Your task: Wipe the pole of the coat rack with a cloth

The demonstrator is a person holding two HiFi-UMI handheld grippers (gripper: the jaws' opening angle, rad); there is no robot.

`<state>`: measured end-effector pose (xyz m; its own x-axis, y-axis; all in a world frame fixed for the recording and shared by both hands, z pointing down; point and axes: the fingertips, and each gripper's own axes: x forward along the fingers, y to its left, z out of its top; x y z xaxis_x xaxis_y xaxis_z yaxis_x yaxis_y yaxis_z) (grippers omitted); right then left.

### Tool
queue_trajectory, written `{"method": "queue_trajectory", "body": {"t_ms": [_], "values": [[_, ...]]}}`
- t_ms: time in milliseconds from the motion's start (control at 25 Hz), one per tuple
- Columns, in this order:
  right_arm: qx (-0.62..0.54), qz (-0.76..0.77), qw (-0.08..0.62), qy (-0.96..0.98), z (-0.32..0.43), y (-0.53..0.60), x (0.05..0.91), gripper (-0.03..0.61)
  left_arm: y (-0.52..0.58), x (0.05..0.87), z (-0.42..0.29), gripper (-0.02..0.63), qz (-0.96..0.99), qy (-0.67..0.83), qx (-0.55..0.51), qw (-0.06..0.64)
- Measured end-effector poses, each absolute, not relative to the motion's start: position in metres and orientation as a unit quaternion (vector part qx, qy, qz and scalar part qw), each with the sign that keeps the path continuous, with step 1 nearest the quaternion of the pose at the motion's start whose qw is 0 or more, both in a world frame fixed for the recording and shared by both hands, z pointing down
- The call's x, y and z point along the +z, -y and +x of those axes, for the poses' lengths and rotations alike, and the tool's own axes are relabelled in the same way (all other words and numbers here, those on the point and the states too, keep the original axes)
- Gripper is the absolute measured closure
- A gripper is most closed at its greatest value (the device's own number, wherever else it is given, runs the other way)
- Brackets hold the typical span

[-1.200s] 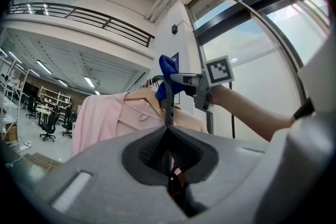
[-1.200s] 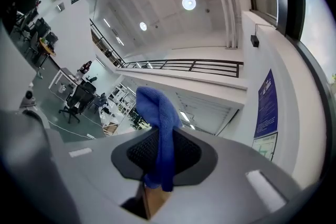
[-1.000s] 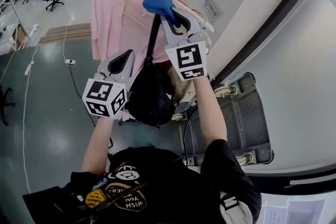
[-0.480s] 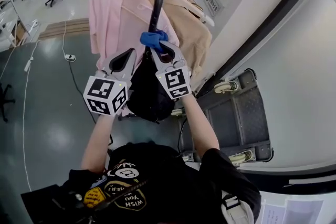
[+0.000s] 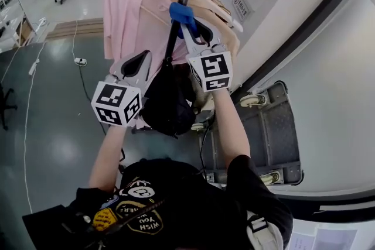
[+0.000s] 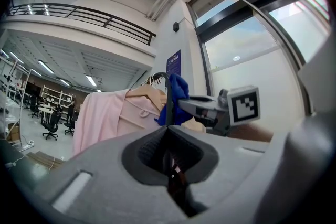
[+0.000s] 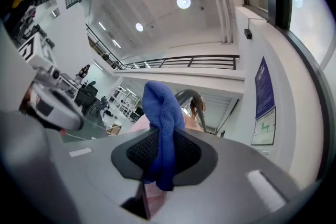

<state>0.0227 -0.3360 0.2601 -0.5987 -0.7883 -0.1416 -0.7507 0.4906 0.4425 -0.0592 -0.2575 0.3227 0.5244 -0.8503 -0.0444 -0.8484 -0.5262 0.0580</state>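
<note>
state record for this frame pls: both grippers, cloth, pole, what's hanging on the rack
right gripper: shut on the blue cloth, raised high
blue cloth: against the upper part of the pole
pole: black, garments hung around its top
left gripper: jaws together, nothing between them, lower than the right, beside the pole
hanging: pink shirt, black bag

White cable (image 5: 24, 132) on grey floor (image 5: 64, 143).
</note>
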Motion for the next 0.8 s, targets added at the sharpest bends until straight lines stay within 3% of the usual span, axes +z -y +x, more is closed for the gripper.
{"method": "queue_trajectory", "body": {"t_ms": [200, 440, 800], "values": [[-0.226, 0.482, 0.017, 0.846, 0.031, 0.364, 0.193, 0.509, 0.259, 0.322, -0.058, 0.613, 0.873, 0.487, -0.034, 0.015], [-0.230, 0.479, 0.040, 0.846, 0.029, 0.409, 0.144, 0.509, 0.258, 0.324, -0.055, 0.612, 0.874, 0.484, -0.032, 0.017], [-0.258, 0.467, 0.030, 0.845, 0.026, 0.341, 0.221, 0.511, 0.261, 0.329, -0.061, 0.613, 0.872, 0.488, -0.031, 0.026]]}}
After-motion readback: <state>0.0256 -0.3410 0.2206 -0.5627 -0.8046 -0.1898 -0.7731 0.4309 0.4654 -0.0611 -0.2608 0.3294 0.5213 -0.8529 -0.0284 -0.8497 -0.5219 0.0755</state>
